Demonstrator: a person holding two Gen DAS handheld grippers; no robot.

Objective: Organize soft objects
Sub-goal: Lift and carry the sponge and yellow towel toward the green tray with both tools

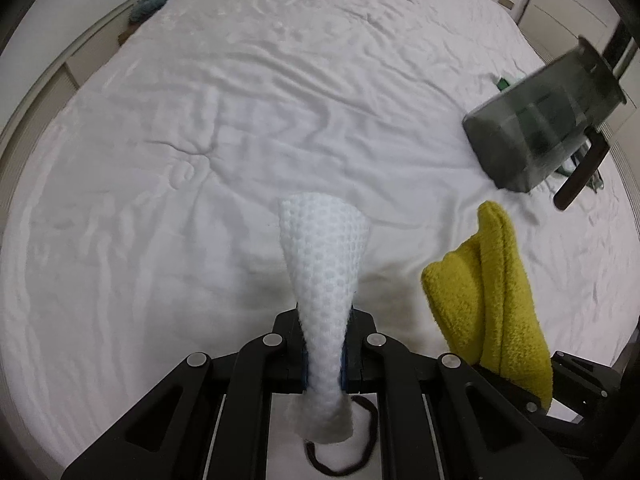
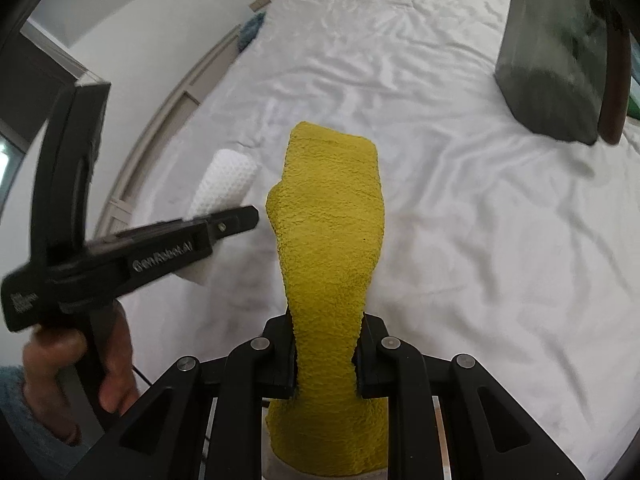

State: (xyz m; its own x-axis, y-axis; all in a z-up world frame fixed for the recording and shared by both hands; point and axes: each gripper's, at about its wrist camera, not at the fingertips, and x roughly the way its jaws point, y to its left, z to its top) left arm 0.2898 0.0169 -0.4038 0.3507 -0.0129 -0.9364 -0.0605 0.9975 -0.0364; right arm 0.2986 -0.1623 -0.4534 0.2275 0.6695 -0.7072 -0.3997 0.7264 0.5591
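My left gripper [image 1: 325, 354] is shut on a white waffle-knit cloth [image 1: 324, 256], which sticks forward above the white bed [image 1: 200, 120]. My right gripper [image 2: 326, 354] is shut on a yellow terry cloth [image 2: 332, 220], held above the bed. The yellow cloth also shows at the right of the left wrist view [image 1: 488, 292]. In the right wrist view the left gripper [image 2: 232, 220] and the white cloth [image 2: 224, 184] show at the left, held by a hand [image 2: 80, 364].
A dark translucent basket with a brown handle [image 1: 540, 128] lies on the bed at the right; it also shows in the right wrist view [image 2: 560, 60]. A green item [image 1: 502, 83] lies behind it. A teal knit piece [image 1: 154, 0] lies off the far left corner.
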